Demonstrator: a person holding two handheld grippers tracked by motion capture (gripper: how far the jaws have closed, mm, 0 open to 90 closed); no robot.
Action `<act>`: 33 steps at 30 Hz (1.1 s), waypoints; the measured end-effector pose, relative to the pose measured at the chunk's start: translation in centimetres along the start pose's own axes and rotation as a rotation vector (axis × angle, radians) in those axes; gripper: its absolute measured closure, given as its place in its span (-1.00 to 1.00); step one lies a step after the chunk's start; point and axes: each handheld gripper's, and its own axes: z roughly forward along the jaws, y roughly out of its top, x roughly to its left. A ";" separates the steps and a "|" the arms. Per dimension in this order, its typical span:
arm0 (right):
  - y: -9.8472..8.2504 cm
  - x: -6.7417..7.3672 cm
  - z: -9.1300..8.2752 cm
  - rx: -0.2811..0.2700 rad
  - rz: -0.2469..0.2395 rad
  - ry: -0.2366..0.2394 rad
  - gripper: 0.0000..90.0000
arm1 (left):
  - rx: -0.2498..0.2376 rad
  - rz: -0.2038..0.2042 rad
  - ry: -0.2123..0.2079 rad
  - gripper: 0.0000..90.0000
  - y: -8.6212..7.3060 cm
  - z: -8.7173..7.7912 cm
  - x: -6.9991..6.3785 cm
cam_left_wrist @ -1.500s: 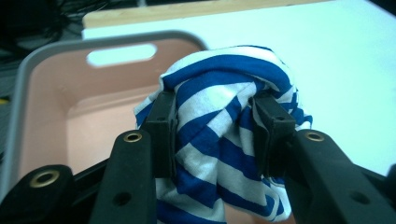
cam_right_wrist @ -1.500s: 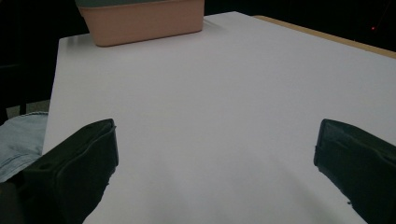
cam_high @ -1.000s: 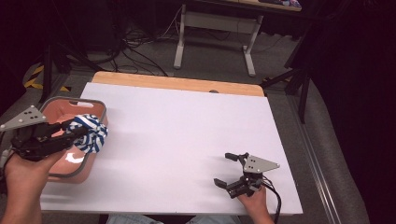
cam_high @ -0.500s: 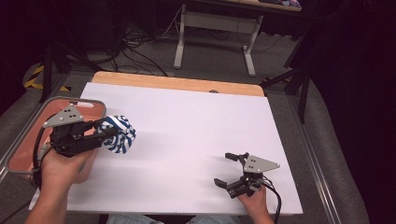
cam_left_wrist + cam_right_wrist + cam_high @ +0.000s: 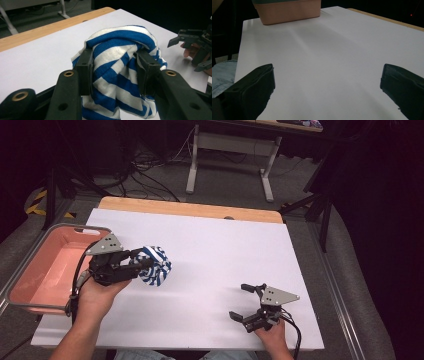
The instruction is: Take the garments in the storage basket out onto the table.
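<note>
My left gripper (image 5: pixel 142 265) clamped on striped cloth (image 5: pixel 155 271), clear of pink bin (image 5: pixel 31 272), above tabletop's left edge. Right gripper (image 5: pixel 250 302) wide open, empty, near front right corner. Cloth not yet set down.

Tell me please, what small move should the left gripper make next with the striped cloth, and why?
Probably lower the bundle onto the white table and open. The left gripper is clamped on the blue-and-white striped cloth, already clear of the pink bin, while the right gripper waits open.

Left tool (image 5: pixel 142 265) grips striped cloth (image 5: pixel 156 266) beside pink bin (image 5: pixel 35 275).
</note>
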 end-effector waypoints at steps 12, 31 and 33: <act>0.0 0.0 0.0 -0.001 -0.001 0.003 -1.00 | 0.020 -0.001 -0.040 0.23 -0.5 4.0 -0.7; 0.0 0.0 0.0 0.000 -0.005 0.006 -1.00 | 0.058 0.002 -0.088 0.21 -2.0 9.4 -1.4; 0.0 0.1 0.0 0.001 -0.006 0.006 -1.00 | 0.069 -0.016 -0.098 0.21 -2.2 10.2 -1.4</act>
